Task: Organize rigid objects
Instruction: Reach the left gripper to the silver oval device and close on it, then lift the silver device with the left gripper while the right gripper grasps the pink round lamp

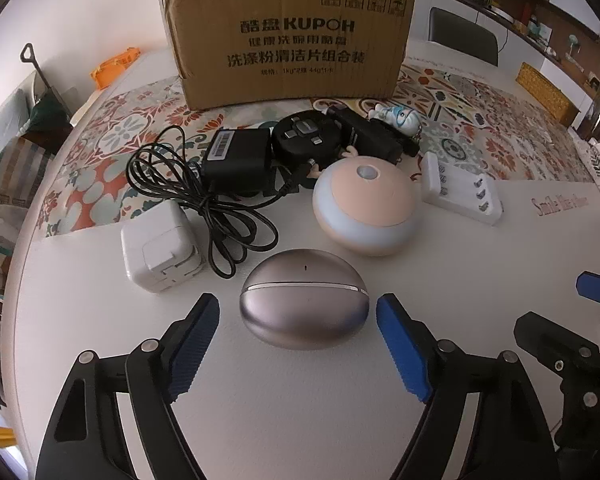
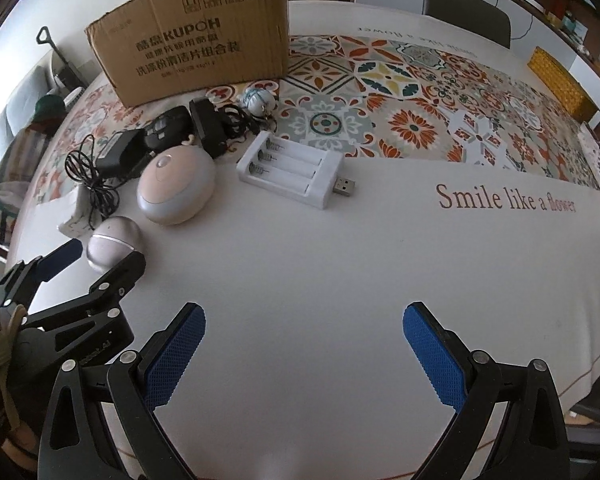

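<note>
Between the left gripper's [image 1: 298, 340] wide-open, empty fingers sits a smooth metallic egg-shaped case [image 1: 304, 300], likely slippery, best pinched across its seam; the right gripper [image 2: 304, 356] also gapes empty.

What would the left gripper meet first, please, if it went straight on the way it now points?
The left gripper would first meet the silver egg-shaped case, which already sits between its open jaws. Beyond that lies the peach round night light, though how far behind is hard to judge.

The worktop [image 2: 340, 280] carries a box [image 1: 288, 36], black adapter [image 1: 236, 156], white plug [image 1: 160, 248], metallic case [image 1: 304, 308], dome lamp [image 1: 366, 208] and battery charger [image 2: 292, 168].
</note>
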`<state>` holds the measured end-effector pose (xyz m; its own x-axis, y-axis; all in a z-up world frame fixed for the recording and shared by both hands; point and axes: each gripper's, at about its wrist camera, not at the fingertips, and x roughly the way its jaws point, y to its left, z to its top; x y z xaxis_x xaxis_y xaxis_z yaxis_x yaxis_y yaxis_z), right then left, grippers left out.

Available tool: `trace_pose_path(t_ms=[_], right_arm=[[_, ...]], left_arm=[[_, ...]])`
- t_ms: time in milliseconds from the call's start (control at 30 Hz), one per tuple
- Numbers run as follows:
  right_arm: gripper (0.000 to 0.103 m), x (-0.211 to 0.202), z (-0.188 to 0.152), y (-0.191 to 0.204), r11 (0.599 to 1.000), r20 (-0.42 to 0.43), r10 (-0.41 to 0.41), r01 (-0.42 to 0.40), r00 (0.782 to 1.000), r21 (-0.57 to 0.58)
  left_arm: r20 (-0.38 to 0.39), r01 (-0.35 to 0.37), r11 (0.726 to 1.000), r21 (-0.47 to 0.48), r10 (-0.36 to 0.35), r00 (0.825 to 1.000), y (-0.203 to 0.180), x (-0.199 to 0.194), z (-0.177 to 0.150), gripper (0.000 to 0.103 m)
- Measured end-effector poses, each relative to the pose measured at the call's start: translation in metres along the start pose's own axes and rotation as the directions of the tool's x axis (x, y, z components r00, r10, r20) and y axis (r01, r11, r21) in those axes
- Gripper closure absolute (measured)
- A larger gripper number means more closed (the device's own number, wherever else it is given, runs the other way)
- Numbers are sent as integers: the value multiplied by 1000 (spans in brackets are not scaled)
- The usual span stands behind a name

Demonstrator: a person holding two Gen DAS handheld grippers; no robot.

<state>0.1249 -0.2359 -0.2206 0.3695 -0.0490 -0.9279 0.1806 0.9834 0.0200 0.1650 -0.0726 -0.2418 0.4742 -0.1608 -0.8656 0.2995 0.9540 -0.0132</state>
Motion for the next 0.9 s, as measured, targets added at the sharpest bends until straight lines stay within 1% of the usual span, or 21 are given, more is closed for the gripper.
trace_pose_path(t_ms=[67, 167, 267, 333, 433, 600, 700, 800, 900], right_arm=[[3, 4, 1, -1, 1000, -3, 1, -1, 1000, 3], [3, 8, 3, -1, 1000, -7, 0, 1, 1000, 6], [3, 9, 4, 0, 1000, -5, 0, 0, 1000, 8], [3, 10, 5, 1, 1000, -7, 2, -2, 1000, 10], [3, 11, 6, 3, 1000, -9, 4, -4, 1000, 7], [3, 12, 10, 9, 1000, -14, 4, -4, 1000, 5], [3, 11, 13, 12, 1000, -14, 3, -3, 1000, 6], [3, 7, 18, 18, 1000, -12, 3, -3, 1000, 0], [3, 2, 21, 24, 1000, -3, 1, -1, 1000, -4]], left_arm=[[1, 0, 1000, 5, 0, 1000, -1, 3, 0, 23], [-10, 2, 1000, 8, -2, 1000, -2, 9, 1, 32], [-5, 10, 1000, 3, -10, 1000, 0, 11, 1, 34], [4, 15, 1000, 6, -15, 1000, 1, 11, 2, 38], [9, 18, 1000, 20, -19, 1000, 1, 11, 2, 38], [4, 49, 998, 29, -49, 999, 4, 5, 2, 38], [20, 41, 998, 53, -42, 999, 5, -4, 5, 38], [0, 88, 996, 21, -88, 996, 14, -11, 8, 38], [5, 90, 995, 40, -91, 996, 17, -16, 8, 38]])
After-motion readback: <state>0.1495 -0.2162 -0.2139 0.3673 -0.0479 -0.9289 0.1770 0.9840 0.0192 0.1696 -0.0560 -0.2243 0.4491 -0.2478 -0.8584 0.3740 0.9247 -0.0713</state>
